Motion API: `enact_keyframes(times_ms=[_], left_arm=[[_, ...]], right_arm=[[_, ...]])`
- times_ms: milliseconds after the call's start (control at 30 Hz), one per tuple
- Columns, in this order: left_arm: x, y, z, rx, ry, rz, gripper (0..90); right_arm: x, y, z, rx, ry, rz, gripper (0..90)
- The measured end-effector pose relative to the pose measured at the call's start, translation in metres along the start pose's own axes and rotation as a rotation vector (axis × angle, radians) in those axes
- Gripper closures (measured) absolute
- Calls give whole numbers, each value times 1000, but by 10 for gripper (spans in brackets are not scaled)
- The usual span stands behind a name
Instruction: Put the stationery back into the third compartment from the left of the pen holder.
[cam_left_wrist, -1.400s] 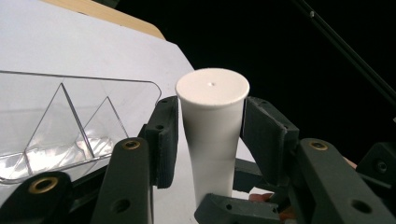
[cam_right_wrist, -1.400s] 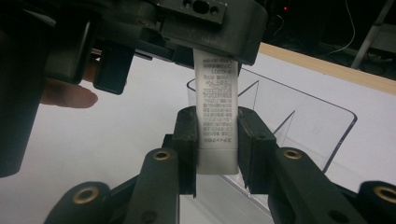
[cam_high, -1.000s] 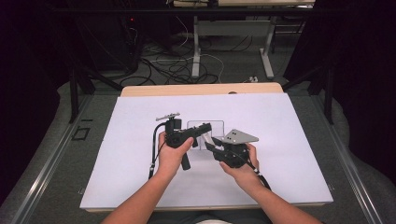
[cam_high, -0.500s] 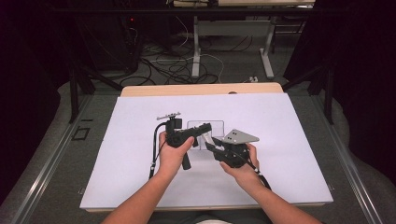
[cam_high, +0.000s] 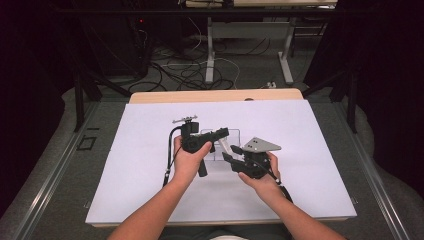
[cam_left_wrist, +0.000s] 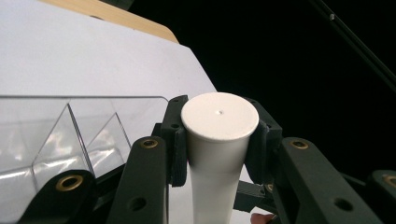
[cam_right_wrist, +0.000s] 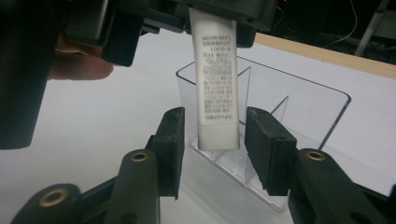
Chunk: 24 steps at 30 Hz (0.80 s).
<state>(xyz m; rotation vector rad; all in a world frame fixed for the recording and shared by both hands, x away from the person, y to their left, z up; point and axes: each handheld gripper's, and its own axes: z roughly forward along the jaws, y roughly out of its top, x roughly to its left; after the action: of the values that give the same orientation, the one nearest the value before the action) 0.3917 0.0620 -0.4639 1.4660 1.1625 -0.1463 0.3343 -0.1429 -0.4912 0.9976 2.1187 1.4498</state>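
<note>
A white tube (cam_right_wrist: 216, 93) with small printed text hangs with its flat lower end inside a clear plastic organizer (cam_right_wrist: 303, 109). My left gripper (cam_left_wrist: 219, 142) is shut on the tube just below its round white cap (cam_left_wrist: 219, 115). In the high view the left gripper (cam_high: 222, 134) holds the tube (cam_high: 225, 146) over the organizer (cam_high: 234, 134) at the middle of the table. My right gripper (cam_right_wrist: 213, 147) is open, with its jaws on either side of the tube's lower end and not touching it. It sits just right of the organizer in the high view (cam_high: 231, 152).
A white sheet (cam_high: 125, 165) covers the wooden table (cam_high: 215, 96). The organizer's dividers (cam_left_wrist: 74, 135) form several narrow compartments. Cables and table legs lie on the dark floor (cam_high: 200, 70) beyond the far edge. Both forearms come in from the near edge.
</note>
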Motion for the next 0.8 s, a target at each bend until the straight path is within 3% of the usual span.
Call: enact_keyframes(times_ms=[200, 367, 633, 800], left_arm=[[0, 6, 5, -32, 23, 15, 663], [0, 8, 9, -58, 42, 39, 663], [-2, 11, 16, -101, 67, 88, 663], [-4, 12, 21, -130, 82, 117, 663]], right_arm=[[-7, -2, 0, 11, -21, 23, 476], [-16, -4, 0, 12, -71, 29, 372], [-24, -4, 0, 23, -81, 32, 340], [-25, -4, 0, -7, -81, 16, 326]])
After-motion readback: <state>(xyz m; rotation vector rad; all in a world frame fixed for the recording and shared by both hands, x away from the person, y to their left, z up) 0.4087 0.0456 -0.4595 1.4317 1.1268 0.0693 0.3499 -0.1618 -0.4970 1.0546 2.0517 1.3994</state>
